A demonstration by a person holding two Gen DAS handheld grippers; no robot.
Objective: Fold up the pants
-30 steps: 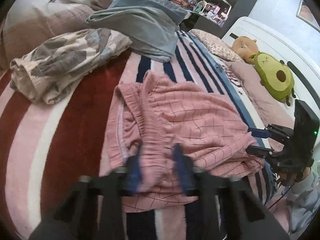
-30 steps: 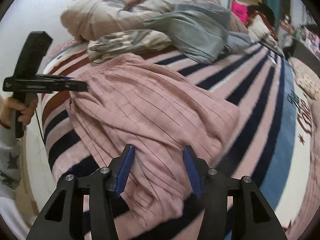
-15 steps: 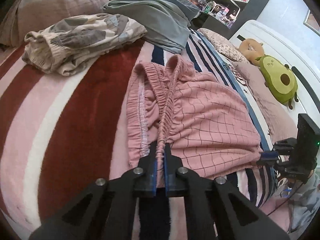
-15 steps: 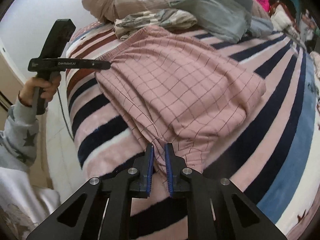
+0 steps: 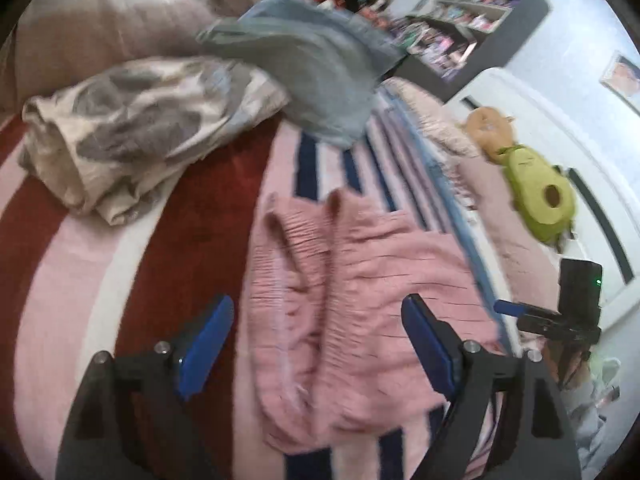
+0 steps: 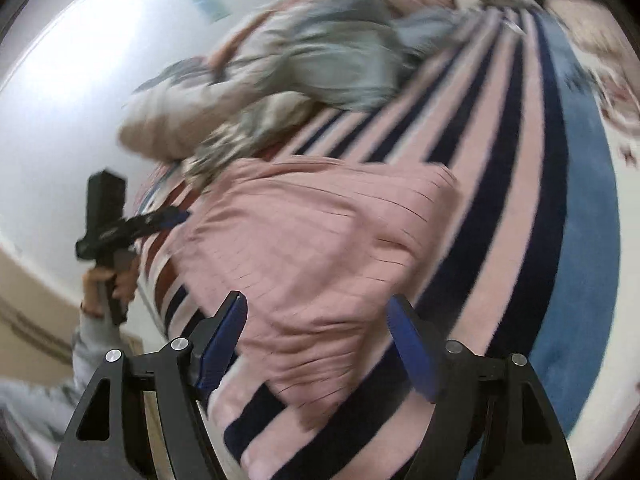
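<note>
Both grippers, clamped on the pink pants [image 5: 352, 300] 0.5 seconds ago, now gape apart: left gripper [image 5: 316, 340] at the waistband, right gripper [image 6: 316, 344] at 3 o'clock. Pants lie released, bunched on the striped blanket [image 5: 192, 216]; another fold likely follows.

Striped blanket [image 5: 80, 280] in red, pink, white and navy across the bed. Crumpled grey-patterned garment [image 5: 136, 132] at upper left, grey-blue garment [image 5: 316, 76] beside it. Avocado plush [image 5: 540, 200] at right edge, cluttered shelf [image 5: 472, 20] at upper right.
</note>
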